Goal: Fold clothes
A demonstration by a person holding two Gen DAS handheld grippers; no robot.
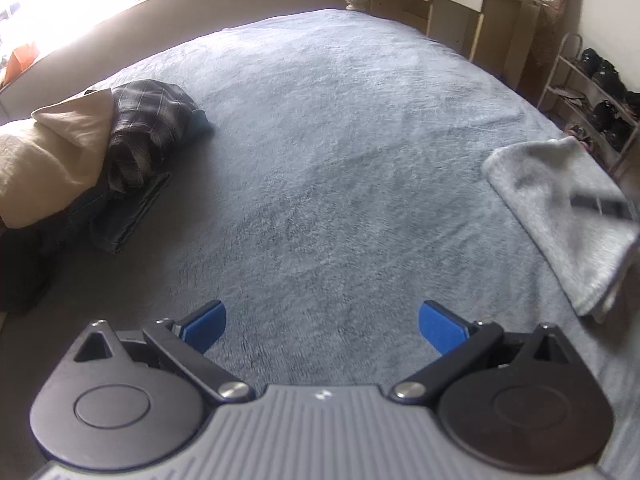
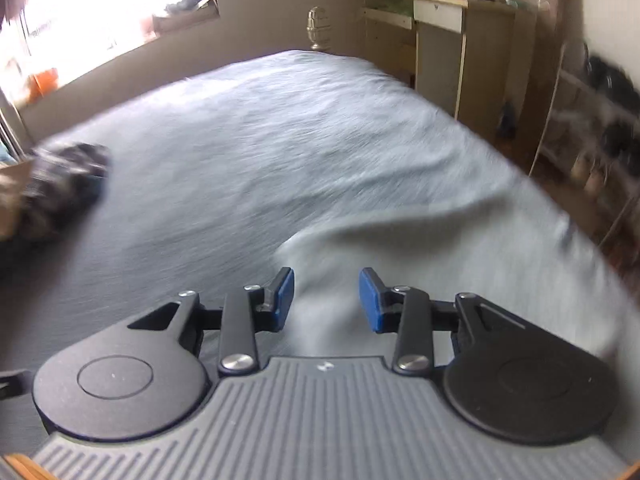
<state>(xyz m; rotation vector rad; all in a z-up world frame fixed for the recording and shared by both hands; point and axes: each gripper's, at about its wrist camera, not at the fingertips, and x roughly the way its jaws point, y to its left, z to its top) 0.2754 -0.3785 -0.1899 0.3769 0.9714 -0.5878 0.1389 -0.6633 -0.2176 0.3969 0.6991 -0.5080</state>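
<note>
A folded light grey fleece garment (image 1: 560, 216) lies on the bed's right side; in the blurred right wrist view the same grey fleece (image 2: 420, 248) spreads below and beyond my fingers. My right gripper (image 2: 326, 298) hangs above it, open, with a clear gap between the blue pads and nothing pinched. My left gripper (image 1: 322, 326) is open wide over bare bedcover, nothing between its fingers. A pile of clothes sits at the left: a beige garment (image 1: 56, 160), a plaid shirt (image 1: 148, 128) and dark folded jeans (image 1: 128, 216).
The bed is covered by a grey plush blanket (image 1: 320, 140). A wooden desk (image 1: 460, 4) stands behind the far corner. A shoe rack (image 1: 592, 92) stands along the right side. A bright window (image 2: 100, 12) is at the left wall.
</note>
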